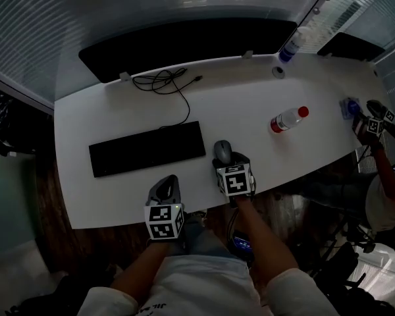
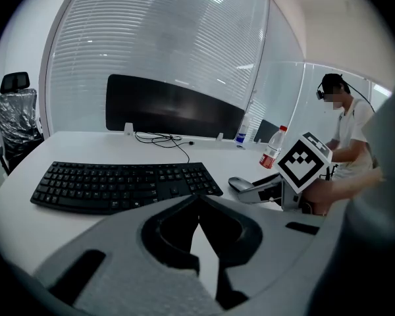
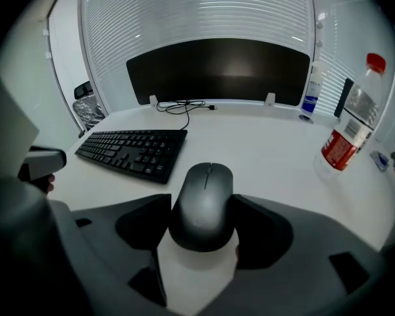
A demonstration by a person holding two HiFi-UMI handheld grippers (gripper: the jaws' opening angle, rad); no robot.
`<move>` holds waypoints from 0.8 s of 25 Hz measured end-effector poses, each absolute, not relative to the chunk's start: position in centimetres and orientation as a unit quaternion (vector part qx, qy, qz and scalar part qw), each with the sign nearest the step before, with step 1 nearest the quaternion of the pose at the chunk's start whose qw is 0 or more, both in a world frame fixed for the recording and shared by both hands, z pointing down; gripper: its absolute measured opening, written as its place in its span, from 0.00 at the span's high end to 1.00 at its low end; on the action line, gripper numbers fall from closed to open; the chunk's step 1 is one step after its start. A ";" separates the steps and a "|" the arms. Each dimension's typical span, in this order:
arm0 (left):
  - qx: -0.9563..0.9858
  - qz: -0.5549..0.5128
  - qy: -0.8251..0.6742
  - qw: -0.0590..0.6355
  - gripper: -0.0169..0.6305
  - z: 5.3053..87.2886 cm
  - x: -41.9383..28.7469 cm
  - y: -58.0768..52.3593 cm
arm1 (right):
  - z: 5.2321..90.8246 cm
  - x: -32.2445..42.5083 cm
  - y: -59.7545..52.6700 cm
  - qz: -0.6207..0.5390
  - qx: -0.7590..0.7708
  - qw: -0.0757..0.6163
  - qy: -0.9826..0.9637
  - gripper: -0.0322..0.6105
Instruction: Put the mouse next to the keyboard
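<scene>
A dark grey mouse (image 1: pixel 222 151) lies on the white desk (image 1: pixel 250 104), just right of the black keyboard (image 1: pixel 147 148). My right gripper (image 1: pixel 225 160) reaches in from the near edge, and its jaws press the mouse's two sides. The right gripper view shows the mouse (image 3: pixel 203 206) between the jaws, with the keyboard (image 3: pixel 133 151) ahead on the left. My left gripper (image 1: pixel 166 182) rests at the desk's near edge below the keyboard. It is shut with nothing in it. From the left gripper view, the keyboard (image 2: pixel 118 184) lies ahead and the mouse (image 2: pixel 239 183) is to the right.
A clear water bottle with a red cap (image 1: pixel 288 120) lies right of the mouse. A black cable (image 1: pixel 164 81) coils behind the keyboard, in front of a dark curved monitor (image 1: pixel 184 41). A blue-and-white bottle (image 1: pixel 291 45) stands at the back right. Another person (image 1: pixel 385 196) works at the desk's right end.
</scene>
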State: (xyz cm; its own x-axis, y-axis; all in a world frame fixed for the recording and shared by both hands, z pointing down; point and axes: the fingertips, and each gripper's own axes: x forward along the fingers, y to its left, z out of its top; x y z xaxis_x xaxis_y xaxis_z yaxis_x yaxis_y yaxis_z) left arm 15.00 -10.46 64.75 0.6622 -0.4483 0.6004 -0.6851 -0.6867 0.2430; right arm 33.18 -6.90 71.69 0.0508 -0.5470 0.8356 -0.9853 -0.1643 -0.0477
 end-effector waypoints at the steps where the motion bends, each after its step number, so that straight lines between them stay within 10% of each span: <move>1: 0.881 0.258 -0.321 0.231 0.97 64.9 15.1 -10.5 | 72.0 33.6 -7.2 0.375 0.663 0.291 -0.578 0.48; 20: 0.874 0.276 -0.325 0.234 0.97 66.1 15.5 -9.9 | 74.0 34.5 -8.4 0.375 0.644 0.288 -0.601 0.48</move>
